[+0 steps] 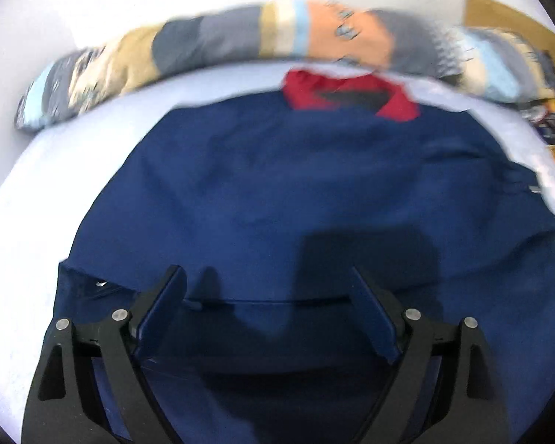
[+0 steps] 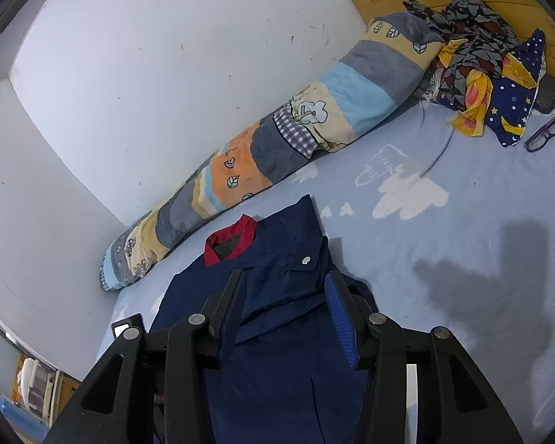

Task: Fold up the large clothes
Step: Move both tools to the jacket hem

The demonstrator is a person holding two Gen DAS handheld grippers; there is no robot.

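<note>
Navy jacket [image 1: 296, 185] with red collar [image 2: 230, 242] spread flat on the bed [image 2: 444, 244], near the patchwork bolster [image 2: 277, 140]. Left tool [image 1: 266, 288] and right tool [image 2: 283, 285] both hovering just above it, fingers apart, gripping nothing.

Navy blue jacket [image 1: 277, 185] with red collar [image 1: 351, 94], spread flat on pale blue bed [image 2: 462, 259], collar end toward patchwork bolster along wall-side edge. One sleeve folded inward across body, silver snap button [image 2: 306, 260] visible on cuff. Hem end nearest cameras. Fabric mostly smooth, slight creases; left view blurred.
</note>
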